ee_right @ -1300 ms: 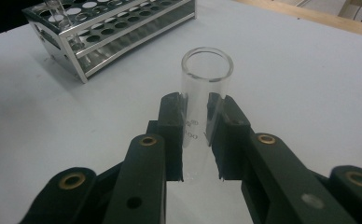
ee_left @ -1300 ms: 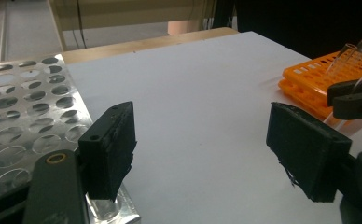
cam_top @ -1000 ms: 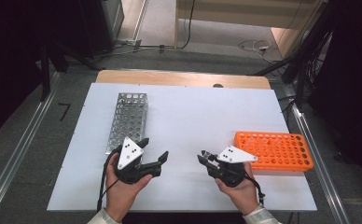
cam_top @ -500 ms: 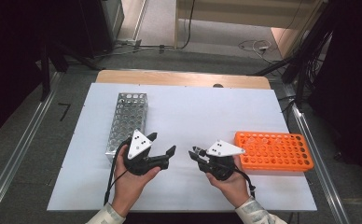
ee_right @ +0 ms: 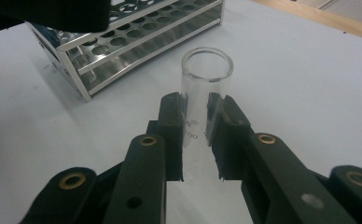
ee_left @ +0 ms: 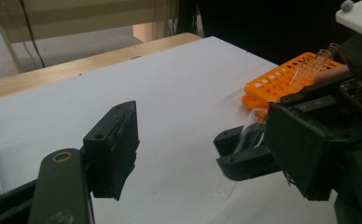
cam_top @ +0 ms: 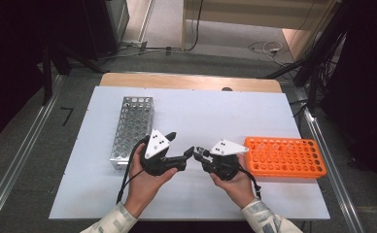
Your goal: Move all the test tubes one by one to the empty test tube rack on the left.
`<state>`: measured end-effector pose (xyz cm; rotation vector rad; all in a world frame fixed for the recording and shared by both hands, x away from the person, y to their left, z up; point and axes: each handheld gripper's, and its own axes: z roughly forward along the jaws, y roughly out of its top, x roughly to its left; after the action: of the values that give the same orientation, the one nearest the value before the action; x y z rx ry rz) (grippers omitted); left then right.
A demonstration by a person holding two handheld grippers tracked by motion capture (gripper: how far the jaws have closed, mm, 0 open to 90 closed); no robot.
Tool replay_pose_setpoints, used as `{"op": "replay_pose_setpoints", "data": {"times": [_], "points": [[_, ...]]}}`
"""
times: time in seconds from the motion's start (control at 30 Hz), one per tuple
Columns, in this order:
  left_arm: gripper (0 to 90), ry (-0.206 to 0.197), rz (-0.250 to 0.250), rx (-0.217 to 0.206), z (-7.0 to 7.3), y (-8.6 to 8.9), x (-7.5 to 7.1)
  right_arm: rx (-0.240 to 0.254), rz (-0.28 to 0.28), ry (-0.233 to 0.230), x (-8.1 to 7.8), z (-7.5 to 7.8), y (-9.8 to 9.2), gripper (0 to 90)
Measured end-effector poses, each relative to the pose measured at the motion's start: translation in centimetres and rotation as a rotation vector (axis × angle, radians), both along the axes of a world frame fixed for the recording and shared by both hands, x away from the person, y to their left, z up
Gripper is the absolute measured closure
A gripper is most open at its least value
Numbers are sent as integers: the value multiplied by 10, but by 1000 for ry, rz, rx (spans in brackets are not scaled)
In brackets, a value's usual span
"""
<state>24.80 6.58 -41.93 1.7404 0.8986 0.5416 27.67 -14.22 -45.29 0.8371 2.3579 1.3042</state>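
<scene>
my right gripper (ee_right: 195, 135) is clamped on a clear glass test tube (ee_right: 202, 98) above mid-table, its lower end hidden behind the pads, while my left gripper (cam_top: 179, 145), jaws wide and just closing a little, holds nothing.

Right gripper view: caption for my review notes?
Right claw clamps a clear glass tube above the white table, metal rack behind.
</scene>
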Motion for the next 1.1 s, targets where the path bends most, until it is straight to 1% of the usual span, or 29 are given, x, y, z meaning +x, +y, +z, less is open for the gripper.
{"op": "replay_pose_setpoints", "data": {"times": [0.07,0.2,0.27,0.33,0.43,0.5,0.57,0.63,0.7,0.77,0.87,0.93,0.97,1.1], "points": [[265,3,-8,8,0,-6,3,-3,6,-3,2,1,2,732],[271,10,-23,-8,-2,-16,6,-4,8,-1,4,1,5,732],[277,8,-32,13,-4,-20,6,-2,12,-1,5,1,6,732],[290,7,-35,23,-5,-22,6,-1,15,0,5,1,8,732],[349,6,-44,26,-6,-23,5,-2,25,-3,3,1,9,732],[411,2,-46,40,-6,-23,5,0,28,-4,2,2,10,732],[471,3,-57,41,-7,-23,4,2,27,-6,1,3,10,732],[502,8,-70,39,-8,-24,4,5,27,-7,1,3,10,732],[533,8,-76,47,-9,-26,3,4,27,-7,1,4,10,732],[590,1,-81,59,-9,-28,3,6,25,-7,1,4,10,731],[677,-2,-91,63,-10,-29,3,7,26,-7,1,4,10,731],[727,-12,-88,70,-10,-30,2,9,28,-4,1,5,10,732],[740,-16,-88,76,-10,-29,2,9,28,-5,1,5,10,731],[760,-18,-84,74,-10,-29,2,10,26,-5,0,5,10,732]]}}
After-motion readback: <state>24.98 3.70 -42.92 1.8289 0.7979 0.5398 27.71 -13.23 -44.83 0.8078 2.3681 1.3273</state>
